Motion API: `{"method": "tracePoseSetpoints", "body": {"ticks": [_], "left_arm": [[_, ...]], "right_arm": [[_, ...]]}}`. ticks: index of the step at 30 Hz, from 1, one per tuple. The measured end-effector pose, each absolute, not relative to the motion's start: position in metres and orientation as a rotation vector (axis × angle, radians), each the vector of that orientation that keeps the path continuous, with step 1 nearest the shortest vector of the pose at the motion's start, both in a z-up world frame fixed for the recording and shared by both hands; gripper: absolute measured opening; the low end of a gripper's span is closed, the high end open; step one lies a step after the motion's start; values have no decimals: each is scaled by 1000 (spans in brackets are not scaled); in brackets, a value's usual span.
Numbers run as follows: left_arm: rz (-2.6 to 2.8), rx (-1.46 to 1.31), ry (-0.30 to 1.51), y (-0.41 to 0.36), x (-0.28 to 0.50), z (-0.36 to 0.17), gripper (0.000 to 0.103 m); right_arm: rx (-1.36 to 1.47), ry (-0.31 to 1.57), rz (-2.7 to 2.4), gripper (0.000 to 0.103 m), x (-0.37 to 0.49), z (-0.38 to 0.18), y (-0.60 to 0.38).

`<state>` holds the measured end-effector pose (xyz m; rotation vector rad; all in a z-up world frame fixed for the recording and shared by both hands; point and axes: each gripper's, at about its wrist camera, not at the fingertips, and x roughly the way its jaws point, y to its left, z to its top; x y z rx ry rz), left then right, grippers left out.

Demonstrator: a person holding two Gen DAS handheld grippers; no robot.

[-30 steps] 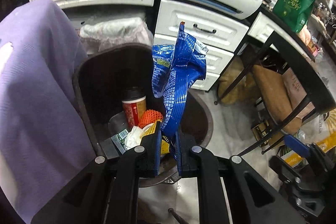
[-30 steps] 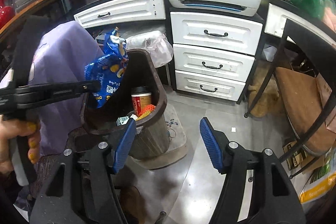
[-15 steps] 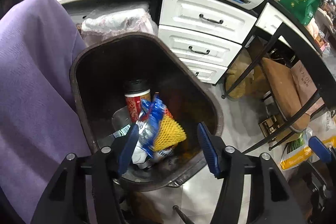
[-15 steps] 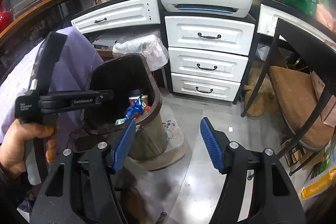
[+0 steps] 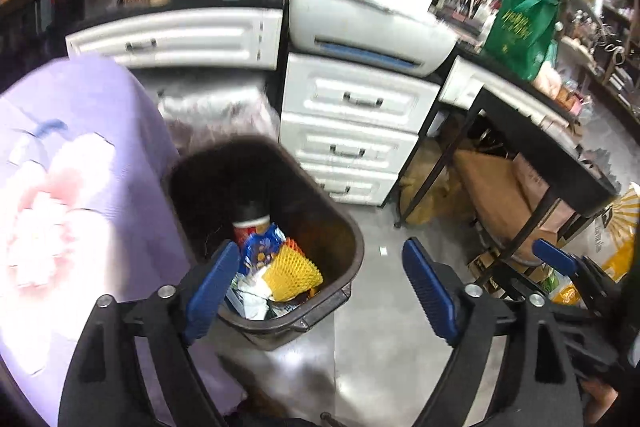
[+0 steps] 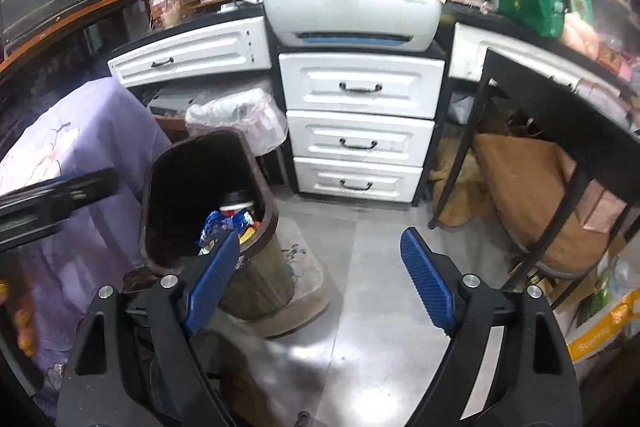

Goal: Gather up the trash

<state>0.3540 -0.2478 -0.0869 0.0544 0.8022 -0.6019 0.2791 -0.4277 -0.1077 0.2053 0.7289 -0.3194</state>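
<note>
Blue snack bag [image 5: 260,247] seen lying inside brown trash bin [image 5: 352,247]; left gripper [image 5: 320,287] and right gripper [image 6: 316,275] spread wide, nothing grasped.

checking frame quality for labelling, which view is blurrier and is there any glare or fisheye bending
Left wrist view: motion-blurred, worst on the shelf clutter and the purple cloth; the trash bin is soft. Right wrist view: sharper, drawer handles crisp on the white drawers; glare on the grey floor. Both bend straight edges and are dark at the corners.
</note>
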Motion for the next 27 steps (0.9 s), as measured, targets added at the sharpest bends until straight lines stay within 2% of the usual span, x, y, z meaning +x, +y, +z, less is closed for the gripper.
{"method": "tracePoseSetpoints", "body": {"ticks": [2, 4, 7, 14, 20, 27], "left_arm": [[-604, 55, 743, -236, 335, -68, 92], [-592, 54, 665, -221, 313, -48, 98], [-566, 33, 570, -190, 279, -26, 98], [-442, 19, 462, -115, 218, -1, 98], [-373, 7, 410, -67, 162, 10, 98], [-247, -24, 355, -35, 105, 12, 98]], "right_arm": [[194, 693, -374, 92, 270, -92, -422], [189, 643, -394, 93, 261, -77, -415], [163, 554, -400, 97, 242, -49, -391], [68, 357, -296, 97, 176, 8, -316], [80, 313, -202, 97, 128, 22, -271], [-65, 225, -145, 97, 61, 27, -214]]}}
